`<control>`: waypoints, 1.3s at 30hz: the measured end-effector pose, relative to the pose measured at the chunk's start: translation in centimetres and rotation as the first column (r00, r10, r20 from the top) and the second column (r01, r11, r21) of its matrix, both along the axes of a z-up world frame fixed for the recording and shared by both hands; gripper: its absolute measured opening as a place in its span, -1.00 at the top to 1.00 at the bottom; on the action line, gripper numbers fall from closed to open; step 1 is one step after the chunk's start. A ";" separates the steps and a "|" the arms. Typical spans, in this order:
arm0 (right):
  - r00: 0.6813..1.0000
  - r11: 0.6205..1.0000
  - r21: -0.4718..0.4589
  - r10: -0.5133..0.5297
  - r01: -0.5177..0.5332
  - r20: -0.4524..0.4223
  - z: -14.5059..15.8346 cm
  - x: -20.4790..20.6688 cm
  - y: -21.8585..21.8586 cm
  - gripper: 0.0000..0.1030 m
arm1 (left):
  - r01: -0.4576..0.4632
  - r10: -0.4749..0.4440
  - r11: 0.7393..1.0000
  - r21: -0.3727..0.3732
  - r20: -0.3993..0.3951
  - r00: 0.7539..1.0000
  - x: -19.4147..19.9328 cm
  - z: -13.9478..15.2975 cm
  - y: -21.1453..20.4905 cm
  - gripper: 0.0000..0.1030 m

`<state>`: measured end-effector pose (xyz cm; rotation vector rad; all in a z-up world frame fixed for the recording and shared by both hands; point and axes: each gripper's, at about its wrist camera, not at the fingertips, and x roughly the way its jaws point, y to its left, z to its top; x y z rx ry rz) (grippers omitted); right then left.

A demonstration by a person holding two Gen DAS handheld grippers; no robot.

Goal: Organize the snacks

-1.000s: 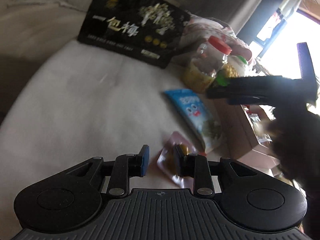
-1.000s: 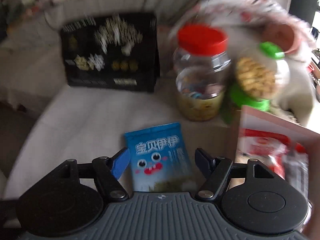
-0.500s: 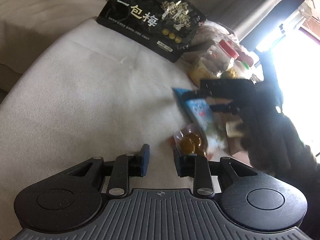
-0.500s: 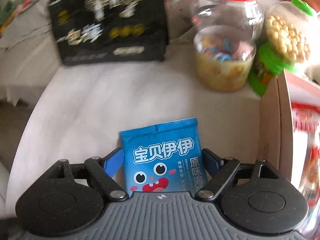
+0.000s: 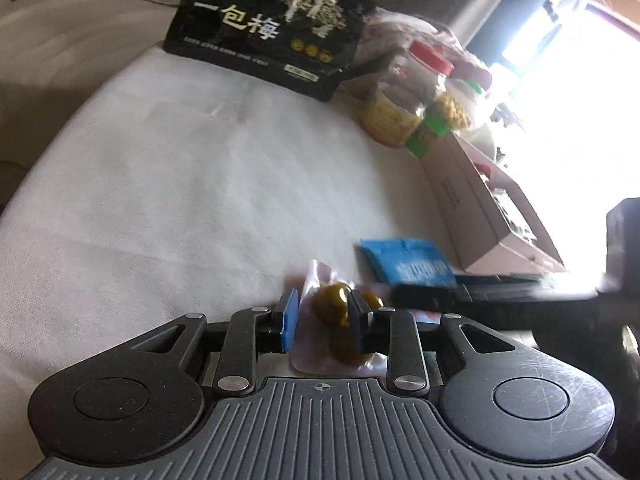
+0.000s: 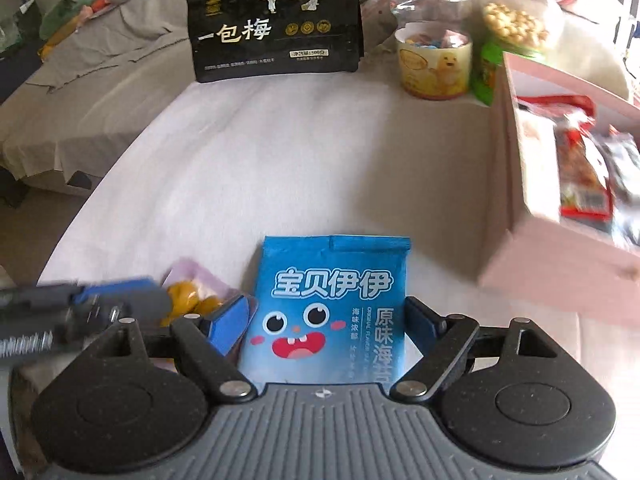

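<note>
A clear pouch of yellow-green plums (image 5: 336, 320) lies on the white cloth between the fingers of my left gripper (image 5: 322, 316), which is open around it; the pouch also shows in the right wrist view (image 6: 192, 296). A blue seaweed packet with a cartoon face (image 6: 328, 308) lies flat between the fingers of my right gripper (image 6: 326, 330), which is open around it. The packet shows in the left wrist view (image 5: 408, 264) too, with the right gripper's finger (image 5: 460, 292) beside it. The left gripper (image 6: 80, 312) appears blurred at the left of the right wrist view.
A pink cardboard box (image 6: 520, 216) holding red snack packs stands at the right. At the back are a black plum bag (image 6: 276, 20), a red-lidded jar (image 6: 432, 40) and a green-lidded jar of puffs (image 6: 516, 28). Grey bedding lies at the far left.
My left gripper has moved onto the plum pouch, which now sits between its fingers. My right gripper has slid further over the blue packet. Both jaws stay open.
</note>
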<state>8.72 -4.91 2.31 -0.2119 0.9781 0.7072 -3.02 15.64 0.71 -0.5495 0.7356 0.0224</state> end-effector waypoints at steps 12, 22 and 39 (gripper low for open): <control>0.981 0.992 0.047 -0.124 0.118 0.151 -0.3 -3.5 -8.4 -0.63 | 0.077 -0.079 0.986 0.149 0.005 0.997 -0.7 1.2 -3.3 0.41; 0.914 0.949 0.082 -0.316 0.305 0.256 -0.9 -2.9 -14.6 -0.65 | 0.149 -0.148 0.958 0.247 -0.022 0.989 -0.4 1.6 -5.8 0.41; 0.912 0.938 0.117 -0.344 0.325 0.224 -2.2 -2.4 -15.6 -0.74 | 0.349 -0.350 0.840 0.415 -0.077 0.934 0.6 0.9 -12.4 0.28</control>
